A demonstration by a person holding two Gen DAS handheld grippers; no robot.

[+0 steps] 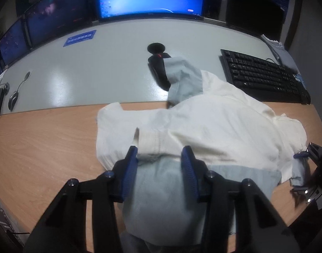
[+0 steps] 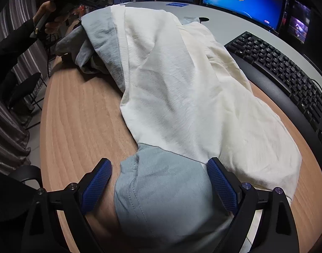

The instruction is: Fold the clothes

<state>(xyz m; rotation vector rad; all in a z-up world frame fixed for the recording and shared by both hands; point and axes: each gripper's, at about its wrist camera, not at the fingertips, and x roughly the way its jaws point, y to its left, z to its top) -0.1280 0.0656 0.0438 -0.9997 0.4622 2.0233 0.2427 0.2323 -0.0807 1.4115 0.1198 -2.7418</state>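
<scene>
The cream shirt [image 2: 182,80] lies lengthwise across the desk [image 2: 83,116]; left gripper [image 1: 159,158] pinches one sleeve, right gripper [image 2: 158,168] gapes around the other.

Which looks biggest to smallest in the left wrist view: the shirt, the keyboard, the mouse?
1. Cream and blue shirt, though it lies nearest the camera, which inflates it.
2. Black keyboard.
3. Mouse, by far the smallest.
</scene>
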